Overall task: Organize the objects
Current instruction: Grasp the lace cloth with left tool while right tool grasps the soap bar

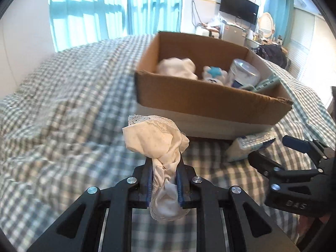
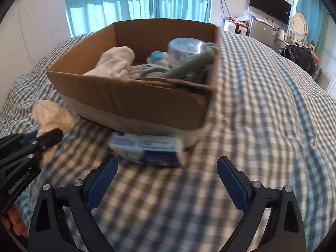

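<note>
- The left tool (image 1: 164, 174) is clamped on a crumpled cream cloth with a lace edge (image 1: 154, 138), held above the green-and-white checked bed (image 1: 69, 96), in front of the box.
- The right tool (image 2: 168, 180) stands wide, gripping nothing, just behind a blue-and-white soft packet (image 2: 147, 150) lying on the bed against the near wall of the open brown cardboard box (image 2: 134, 98).
- Inside the box: a white bundled cloth (image 2: 114, 62), a clear round tub (image 2: 185, 49) and a blue-and-white plush toy (image 1: 214, 74).

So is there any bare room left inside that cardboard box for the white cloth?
Some: the cardboard box shows bare floor along its far wall, behind the white bundle. Its right half is crowded with the round tub, blue toy and green items.
</note>
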`<state>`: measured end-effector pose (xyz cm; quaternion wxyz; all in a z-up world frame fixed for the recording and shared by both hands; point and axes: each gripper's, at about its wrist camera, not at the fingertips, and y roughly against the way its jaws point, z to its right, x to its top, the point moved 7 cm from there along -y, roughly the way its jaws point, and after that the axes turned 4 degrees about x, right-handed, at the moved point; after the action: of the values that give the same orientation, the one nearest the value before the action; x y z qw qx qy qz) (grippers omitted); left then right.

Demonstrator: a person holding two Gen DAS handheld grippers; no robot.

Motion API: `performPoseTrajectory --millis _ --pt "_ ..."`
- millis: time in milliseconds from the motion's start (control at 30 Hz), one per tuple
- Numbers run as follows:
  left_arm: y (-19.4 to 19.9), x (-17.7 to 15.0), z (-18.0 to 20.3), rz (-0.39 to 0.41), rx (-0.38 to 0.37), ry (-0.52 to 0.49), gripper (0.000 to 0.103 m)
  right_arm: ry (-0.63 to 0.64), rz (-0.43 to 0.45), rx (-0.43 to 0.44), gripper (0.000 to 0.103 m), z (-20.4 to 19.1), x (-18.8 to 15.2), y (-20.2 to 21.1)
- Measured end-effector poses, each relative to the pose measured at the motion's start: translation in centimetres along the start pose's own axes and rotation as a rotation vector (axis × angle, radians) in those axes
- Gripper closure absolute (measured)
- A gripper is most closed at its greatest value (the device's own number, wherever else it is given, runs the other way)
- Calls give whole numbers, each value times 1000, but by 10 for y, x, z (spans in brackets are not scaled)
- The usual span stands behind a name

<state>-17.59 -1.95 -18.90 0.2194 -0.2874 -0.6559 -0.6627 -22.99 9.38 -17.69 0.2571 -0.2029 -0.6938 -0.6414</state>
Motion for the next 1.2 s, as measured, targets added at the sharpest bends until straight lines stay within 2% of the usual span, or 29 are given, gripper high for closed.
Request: performPoseTrajectory --millis 100,233,333,433,600,733,900,1200 --pt "0 0 -12 7 16 18 85 -7 -18 -33 7 -7 3 -15" --pt "-10 1 -25 -6 43 18 85 -35 -34 -17 8 -13 2 -31" --pt "-17 -1 -29 -25 31 34 85 -44 -49 -13 28 -10 -2 -37" --pt "-19 -5 -26 -33 35 22 85 -53 -28 9 28 -7 -5 -30" --pt "-12 -6 -20 -20 29 24 85 -19 7 33 29 -10 -14 0" --pt "7 -12 -14 -6 31 11 85 -16 21 71 29 -15 -23 23" --pt "37 -22 -13 2 17 43 85 -1 62 106 29 -17 -27 61" --pt "108 -6 7 108 -9 46 85 40 204 141 29 -23 -8 142"
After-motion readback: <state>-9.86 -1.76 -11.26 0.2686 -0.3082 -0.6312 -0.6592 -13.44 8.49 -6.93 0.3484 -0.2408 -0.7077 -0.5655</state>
